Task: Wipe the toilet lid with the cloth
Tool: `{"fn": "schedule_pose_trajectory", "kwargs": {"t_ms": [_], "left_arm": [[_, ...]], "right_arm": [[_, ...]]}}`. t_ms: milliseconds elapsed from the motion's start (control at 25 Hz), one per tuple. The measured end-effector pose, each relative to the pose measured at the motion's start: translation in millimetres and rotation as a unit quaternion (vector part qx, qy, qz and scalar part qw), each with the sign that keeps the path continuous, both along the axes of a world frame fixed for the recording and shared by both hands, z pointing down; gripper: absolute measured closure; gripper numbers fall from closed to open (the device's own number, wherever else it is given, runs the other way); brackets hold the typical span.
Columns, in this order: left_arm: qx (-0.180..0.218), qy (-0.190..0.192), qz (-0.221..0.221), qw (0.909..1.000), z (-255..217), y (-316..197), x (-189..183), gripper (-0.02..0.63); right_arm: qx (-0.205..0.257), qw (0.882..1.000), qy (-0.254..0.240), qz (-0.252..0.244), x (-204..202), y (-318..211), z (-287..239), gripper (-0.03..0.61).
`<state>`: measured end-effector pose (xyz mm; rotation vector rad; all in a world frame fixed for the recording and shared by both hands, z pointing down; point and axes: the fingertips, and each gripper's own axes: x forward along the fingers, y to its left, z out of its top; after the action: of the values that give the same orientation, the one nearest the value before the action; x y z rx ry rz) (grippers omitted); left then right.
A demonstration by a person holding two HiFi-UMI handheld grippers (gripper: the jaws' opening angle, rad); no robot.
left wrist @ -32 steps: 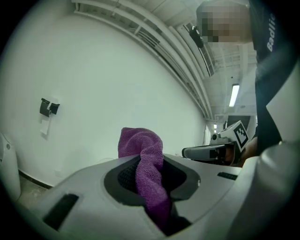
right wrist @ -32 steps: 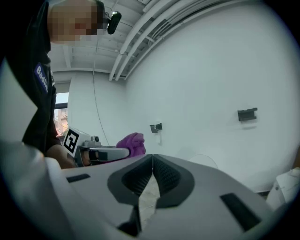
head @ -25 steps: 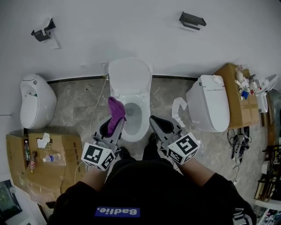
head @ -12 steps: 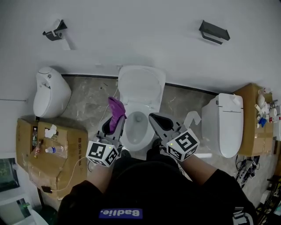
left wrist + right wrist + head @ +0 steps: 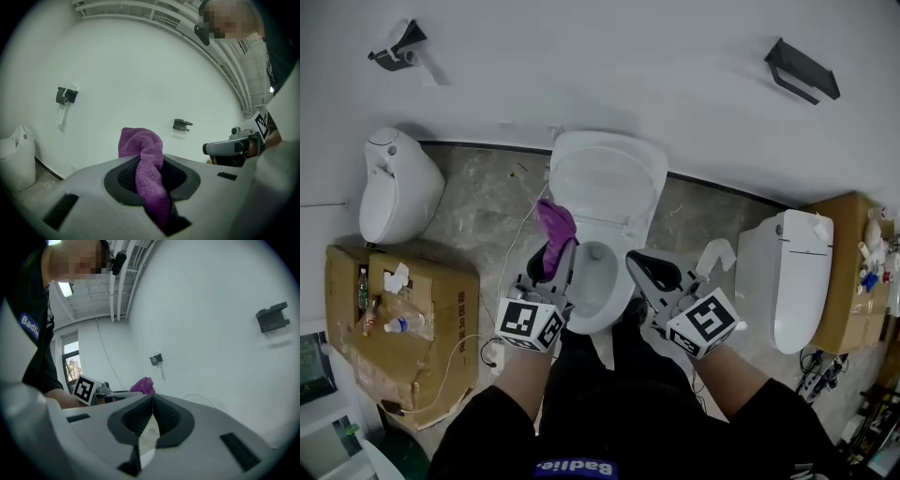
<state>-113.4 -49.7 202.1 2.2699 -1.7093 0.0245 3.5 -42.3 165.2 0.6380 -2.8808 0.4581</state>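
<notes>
Jaws of the left gripper (image 5: 151, 174) are clamped on the purple cloth (image 5: 143, 152), which stands up out of them in a loose bunch. The right gripper (image 5: 151, 416) has its jaws pressed together with nothing between them. Both hang in front of the toilet lid (image 5: 605, 178), which is raised and leans back toward the wall. The cloth sits just below the lid's lower left edge, near it but not visibly touching. The bowl (image 5: 598, 291) lies open below the lid, between the two grippers.

Wiping has not begun, by my reading. To do it well, bring the bunched end flat against the lid's face, press lightly, and sweep in overlapping passes from the top edge down. Keep the grip firm so the cloth cannot slip into the bowl. Hold the right gripper clear of the lid.
</notes>
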Motion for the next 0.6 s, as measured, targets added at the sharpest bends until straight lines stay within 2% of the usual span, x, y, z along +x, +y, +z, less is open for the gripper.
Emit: {"fn": "schedule_pose_trajectory", "kwargs": {"t_ms": [280, 600], "left_arm": [[-0.003, 0.004, 0.013, 0.9999, 71.2, -54.3, -14.7, 0.526], [-0.011, -0.002, 0.008, 0.9999, 127.0, -109.1, -34.3, 0.526]], "right_arm": [[-0.014, 0.998, 0.032, 0.051, 0.6, -50.7, 70.0, 0.551], [0.003, 0.994, 0.052, 0.093, 16.3, -102.2, 106.8, 0.551]]}}
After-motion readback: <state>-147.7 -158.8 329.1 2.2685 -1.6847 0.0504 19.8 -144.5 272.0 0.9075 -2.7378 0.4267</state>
